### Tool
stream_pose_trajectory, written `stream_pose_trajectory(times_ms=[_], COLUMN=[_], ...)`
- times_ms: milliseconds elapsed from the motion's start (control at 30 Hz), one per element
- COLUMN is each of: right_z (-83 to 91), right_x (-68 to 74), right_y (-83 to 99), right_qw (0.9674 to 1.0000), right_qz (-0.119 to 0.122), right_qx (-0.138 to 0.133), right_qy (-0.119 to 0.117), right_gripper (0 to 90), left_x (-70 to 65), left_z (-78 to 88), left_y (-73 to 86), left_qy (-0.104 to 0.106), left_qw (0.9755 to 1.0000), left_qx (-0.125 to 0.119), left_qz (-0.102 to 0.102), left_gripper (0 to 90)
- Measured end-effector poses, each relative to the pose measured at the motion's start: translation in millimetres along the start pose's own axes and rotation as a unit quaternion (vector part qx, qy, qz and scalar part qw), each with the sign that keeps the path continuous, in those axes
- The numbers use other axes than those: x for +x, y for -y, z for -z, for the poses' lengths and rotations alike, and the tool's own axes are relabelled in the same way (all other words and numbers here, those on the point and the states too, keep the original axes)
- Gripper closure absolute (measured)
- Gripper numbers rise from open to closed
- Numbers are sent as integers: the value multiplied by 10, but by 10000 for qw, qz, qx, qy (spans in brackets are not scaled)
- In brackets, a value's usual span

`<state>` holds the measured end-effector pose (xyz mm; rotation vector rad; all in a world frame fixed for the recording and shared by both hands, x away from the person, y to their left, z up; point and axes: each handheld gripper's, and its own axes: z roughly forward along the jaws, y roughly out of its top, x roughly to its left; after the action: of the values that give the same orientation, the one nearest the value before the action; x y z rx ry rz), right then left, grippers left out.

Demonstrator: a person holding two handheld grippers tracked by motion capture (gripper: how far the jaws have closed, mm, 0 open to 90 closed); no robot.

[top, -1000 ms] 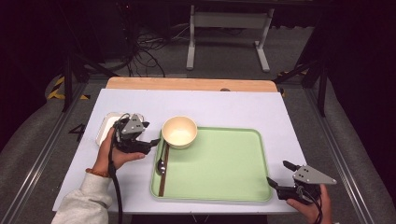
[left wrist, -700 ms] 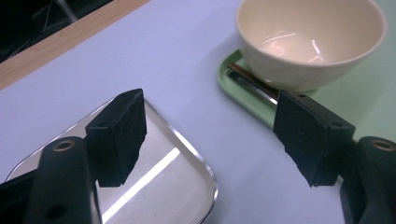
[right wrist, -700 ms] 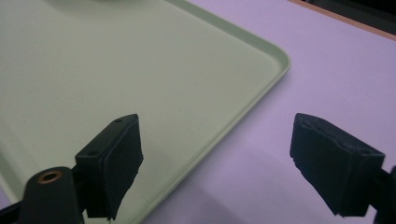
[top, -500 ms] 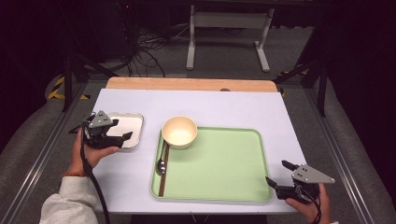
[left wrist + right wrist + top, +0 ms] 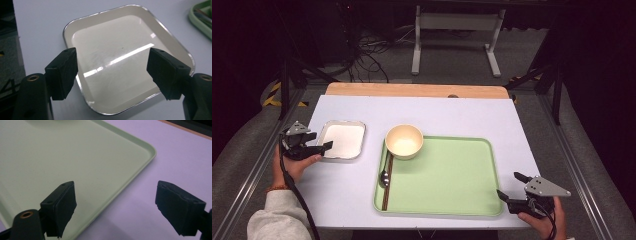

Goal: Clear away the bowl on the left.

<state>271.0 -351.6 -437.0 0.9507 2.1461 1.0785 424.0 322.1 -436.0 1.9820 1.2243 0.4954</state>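
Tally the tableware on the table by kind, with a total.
Large green plastic tray: 1
Small square white dish with metal rim: 1
Round cream bowl: 1
Metal spoon: 1
Pair of dark chopsticks: 1
Total: 5

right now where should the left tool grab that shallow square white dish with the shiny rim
Probably the raised metal rim on the near-left edge of the shallow square white dish, coming in low from the left tool's side. It lies flat on the table, so only the rim offers a lip, and the open jaws already face it.

Square dish glossy, metal-looking rim; green tray smooth matt plastic; claw pads matt black.
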Motion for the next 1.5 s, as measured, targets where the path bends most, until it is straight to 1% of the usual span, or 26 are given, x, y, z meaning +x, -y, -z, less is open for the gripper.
stream_pose_trajectory(times_ms=[133,233,267,333,367,400,533,600,633,667,733,767,800,833,867,900,933,1000,1033,1067,1100,1167,1300,1400,1467,1500], right_z=[2,2,0,-4,-6,-6,-7,-2,-3,-5,-6,-7,-8,-8,-7,-7,-6,-4,-3,-2,-3,-5,-9,-15,-17,-16], right_x=[2,4,6,15,18,17,1,1,0,0,-1,-2,-3,-3,-4,-3,-2,-3,-5,-6,-8,-12,-16,-22,-24,-24], right_y=[1,2,2,-2,-3,-2,0,-2,0,1,2,3,3,3,3,2,2,3,4,5,6,8,9,13,16,16], right_qw=[10000,10000,10000,10000,10000,10000,10000,10000,10000,10000,10000,10000,10000,10000,10000,10000,10000,10000,10000,10000,10000,10000,10000,9999,9999,9999], right_qz=[1,-8,-7,5,14,16,-15,-13,-8,-11,-16,-22,-27,-30,-32,-31,-27,-31,-32,-33,-38,-50,-59,-76,-83,-85], right_qx=[7,12,15,28,30,38,11,9,11,7,12,17,14,12,12,12,13,9,11,19,18,23,47,70,90,87], right_qy=[-2,0,-5,-31,-35,-35,-15,-13,-18,-22,-25,-22,-20,-16,-17,-19,-17,-20,-20,-16,-17,-33,-47,-51,-54,-56], right_gripper=[173,172,172,172,172,172,172,172,172,172,172,171,171,171,170,170,171,170,170,170,170,170,170,169,169,169], left_x=[119,171,185,213,215,221,242,251,255,258,255,250,243,246,241,242,241,233,226,214,205,204,209,204,203,205], left_z=[-30,-52,-66,-83,-90,-99,-146,-154,-159,-158,-160,-159,-161,-163,-166,-166,-165,-168,-169,-170,-169,-171,-179,-187,-189,-187], left_y=[86,126,139,157,164,167,182,185,190,194,194,190,188,183,183,183,185,185,175,160,149,144,149,141,139,142], left_qy=[27,65,66,94,149,153,133,108,78,44,6,-89,-144,-188,-208,-222,-226,-100,-127,-211,-238,-233,-104,-116,-28,3], left_qw=[9995,9988,9984,9981,9978,9976,9960,9956,9956,9951,9950,9950,9950,9954,9953,9956,9955,9955,9955,9952,9950,9946,9944,9947,9947,9944], left_qx=[107,262,295,317,321,345,470,514,500,477,484,523,548,548,529,520,499,483,510,548,596,605,553,523,514,453], left_qz=[280,398,488,520,565,585,746,770,787,867,870,841,823,761,780,753,776,808,788,779,760,806,891,873,888,953], left_gripper=[266,317,328,338,369,387,416,433,456,472,506,506,559,579,587,603,632,731,753,764,768,790,832,840,848,852])
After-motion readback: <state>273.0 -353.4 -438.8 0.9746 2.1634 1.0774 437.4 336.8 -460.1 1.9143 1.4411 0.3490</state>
